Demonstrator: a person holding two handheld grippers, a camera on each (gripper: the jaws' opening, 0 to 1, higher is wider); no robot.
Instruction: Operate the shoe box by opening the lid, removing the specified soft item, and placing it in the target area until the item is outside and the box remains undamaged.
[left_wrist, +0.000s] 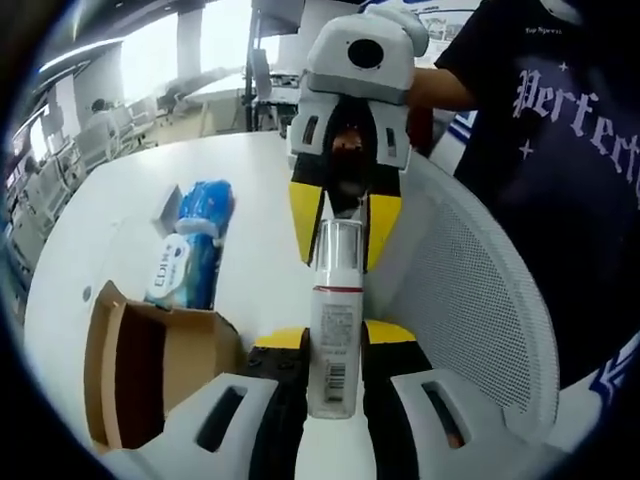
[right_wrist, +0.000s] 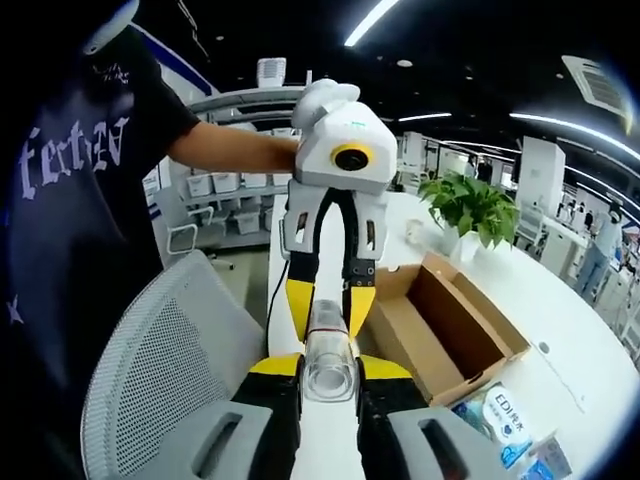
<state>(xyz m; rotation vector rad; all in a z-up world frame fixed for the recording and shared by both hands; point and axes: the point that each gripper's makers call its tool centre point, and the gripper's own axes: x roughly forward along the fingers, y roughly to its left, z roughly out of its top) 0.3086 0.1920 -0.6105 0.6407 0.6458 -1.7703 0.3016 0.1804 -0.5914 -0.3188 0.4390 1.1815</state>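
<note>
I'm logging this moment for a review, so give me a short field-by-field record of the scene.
held item: spray bottle, clear cap, white label
left gripper: shut on the bottle's lower end
right gripper: shut on the bottle's cap end
cardboard box: open on the white table
tissue pack: blue, on the table beside the box
mesh chair: next to the table
potted plant: beyond the box
</note>
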